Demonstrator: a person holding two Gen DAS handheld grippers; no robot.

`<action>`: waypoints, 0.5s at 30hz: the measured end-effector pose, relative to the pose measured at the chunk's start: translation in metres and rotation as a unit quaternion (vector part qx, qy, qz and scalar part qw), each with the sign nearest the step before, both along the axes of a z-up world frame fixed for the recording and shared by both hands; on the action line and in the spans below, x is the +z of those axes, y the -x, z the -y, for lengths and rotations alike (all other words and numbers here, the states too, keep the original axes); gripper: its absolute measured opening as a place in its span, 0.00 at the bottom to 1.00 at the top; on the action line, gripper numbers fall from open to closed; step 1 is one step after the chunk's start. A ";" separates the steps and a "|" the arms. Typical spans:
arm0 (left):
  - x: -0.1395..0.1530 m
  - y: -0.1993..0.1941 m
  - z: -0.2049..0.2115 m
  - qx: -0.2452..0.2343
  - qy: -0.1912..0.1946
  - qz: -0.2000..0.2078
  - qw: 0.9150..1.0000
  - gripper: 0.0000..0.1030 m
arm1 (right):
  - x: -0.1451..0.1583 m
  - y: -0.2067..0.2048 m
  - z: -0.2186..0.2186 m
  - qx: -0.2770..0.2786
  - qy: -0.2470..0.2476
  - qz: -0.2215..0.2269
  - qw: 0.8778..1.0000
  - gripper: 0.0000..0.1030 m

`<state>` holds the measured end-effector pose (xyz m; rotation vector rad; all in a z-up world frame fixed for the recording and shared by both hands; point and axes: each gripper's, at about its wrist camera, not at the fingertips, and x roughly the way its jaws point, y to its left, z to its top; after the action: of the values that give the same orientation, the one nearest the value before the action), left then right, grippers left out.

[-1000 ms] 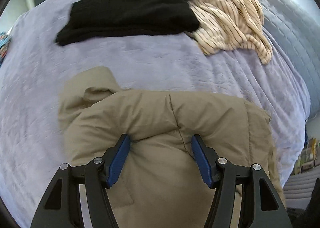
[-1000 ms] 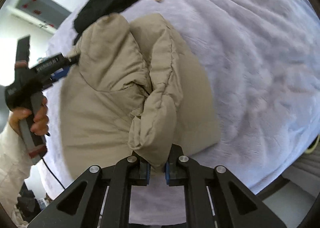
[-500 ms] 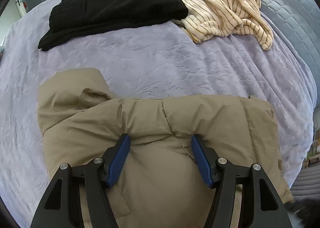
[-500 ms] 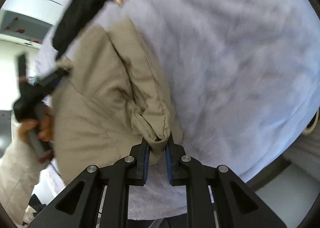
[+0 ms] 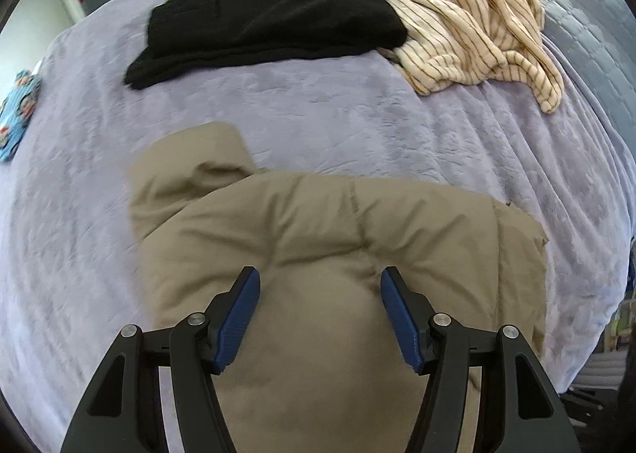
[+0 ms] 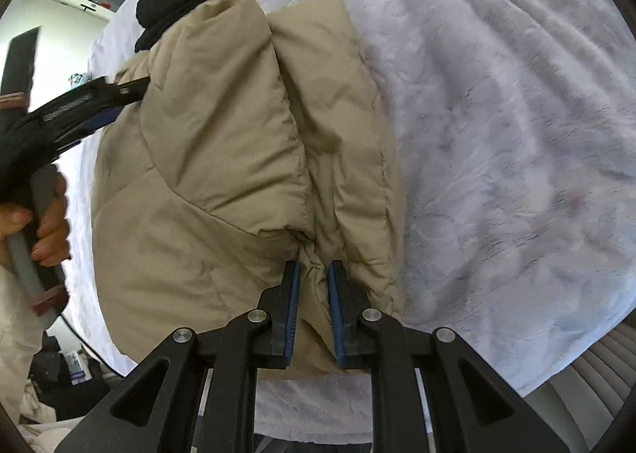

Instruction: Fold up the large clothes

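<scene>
A tan puffer jacket (image 5: pixel 318 238) lies partly folded on the lilac bed cover (image 5: pixel 357 111). It also shows in the right wrist view (image 6: pixel 222 143). My left gripper (image 5: pixel 320 286) is open, its blue pads resting on the jacket's near part, holding nothing. In the right wrist view the left gripper (image 6: pixel 119 95) sits at the jacket's far left edge. My right gripper (image 6: pixel 312 274) is shut on a bunched sleeve end of the jacket, low over the folded body.
A folded black garment (image 5: pixel 270 4) and a crumpled cream striped top (image 5: pixel 473 28) lie at the far side of the bed. A blue patterned cloth (image 5: pixel 16 111) sits at the left edge. The bed's edge (image 6: pixel 556 365) is close on the right.
My right gripper has carried the sleeve down and laid it along the jacket body. The left gripper stays open on the jacket and has shifted slightly.
</scene>
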<state>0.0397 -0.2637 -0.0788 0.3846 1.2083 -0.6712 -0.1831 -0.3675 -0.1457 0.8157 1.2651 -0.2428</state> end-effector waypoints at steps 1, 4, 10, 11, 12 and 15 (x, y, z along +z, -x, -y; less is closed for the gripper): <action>0.004 0.000 -0.006 0.007 -0.001 -0.003 1.000 0.62 | -0.001 -0.001 0.001 0.000 -0.002 -0.001 1.000 0.16; 0.012 0.004 -0.021 0.016 -0.005 -0.007 1.000 0.62 | 0.000 -0.006 0.003 0.001 -0.004 -0.007 1.000 0.16; 0.010 0.013 -0.048 0.030 -0.020 -0.018 0.999 0.65 | 0.000 -0.014 0.003 -0.009 0.001 -0.020 1.000 0.20; 0.010 0.013 -0.053 0.035 -0.019 -0.024 0.999 0.71 | -0.001 -0.015 0.002 -0.011 0.000 -0.021 1.000 0.21; 0.010 0.014 -0.058 0.041 -0.022 -0.024 0.999 0.86 | -0.004 -0.017 0.001 -0.011 0.001 -0.023 1.000 0.21; 0.011 0.018 -0.068 0.048 -0.030 -0.013 0.998 0.92 | -0.003 -0.021 -0.001 -0.009 0.007 -0.027 1.000 0.22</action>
<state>0.0213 -0.1961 -0.0677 0.3667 1.2653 -0.5585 -0.1621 -0.3661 -0.1486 0.8143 1.3059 -0.2893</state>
